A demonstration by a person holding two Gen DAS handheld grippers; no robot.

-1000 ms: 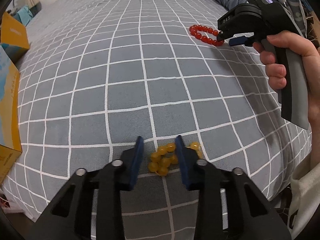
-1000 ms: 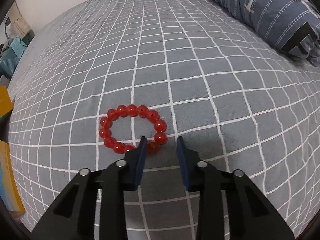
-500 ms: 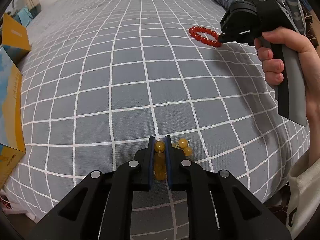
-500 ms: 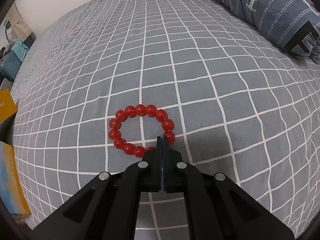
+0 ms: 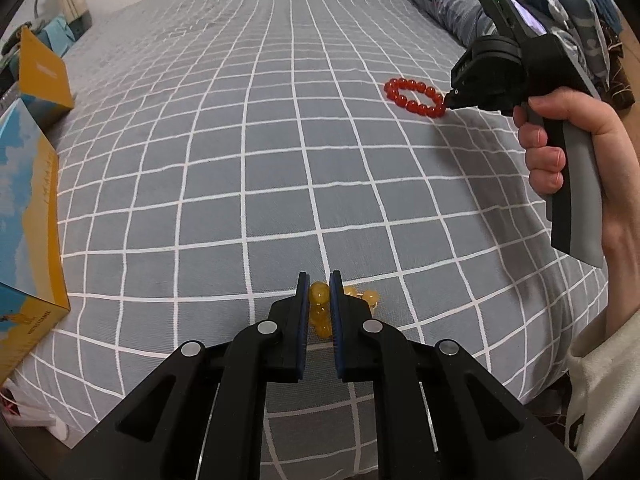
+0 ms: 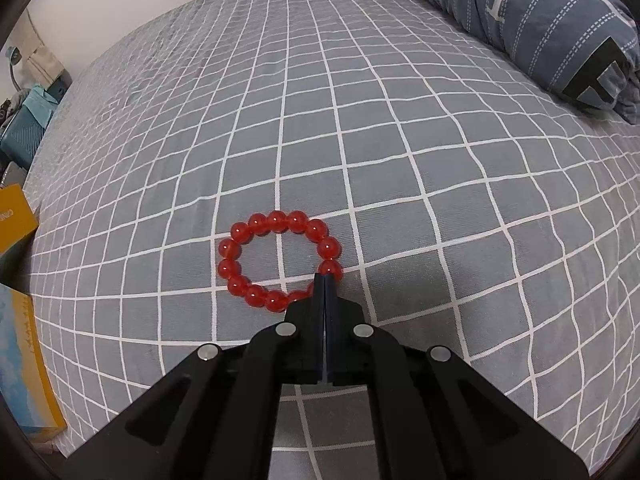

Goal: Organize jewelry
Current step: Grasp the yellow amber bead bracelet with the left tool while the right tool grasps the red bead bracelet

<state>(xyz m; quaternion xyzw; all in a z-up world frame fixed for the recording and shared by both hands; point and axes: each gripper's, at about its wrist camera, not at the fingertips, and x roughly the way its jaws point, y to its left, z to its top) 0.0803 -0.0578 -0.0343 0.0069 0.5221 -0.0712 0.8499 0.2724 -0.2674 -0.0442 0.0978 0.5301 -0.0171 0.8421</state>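
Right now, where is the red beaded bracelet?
The red beaded bracelet lies on the grey checked bedsheet, its near edge pinched in the right claw; far right in the left view.

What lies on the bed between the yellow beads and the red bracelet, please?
Only bare checked bedcover separates the yellow beads and the red bracelet, seen from the left wrist.

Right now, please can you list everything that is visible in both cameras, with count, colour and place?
red bracelet: one, red beads, lying as a ring on the bed, at the right gripper's tips
yellow bracelet: one, amber beads, bunched near the bed's front edge
bed cover: one, grey with white grid
pillow: one, blue with stripes, far right
boxes: two, yellow and blue, left of the bed
left gripper: black, closed on the yellow bracelet
right gripper: black, fingers together at the red bracelet; a grip is not clear
right hand: on the gripper handle
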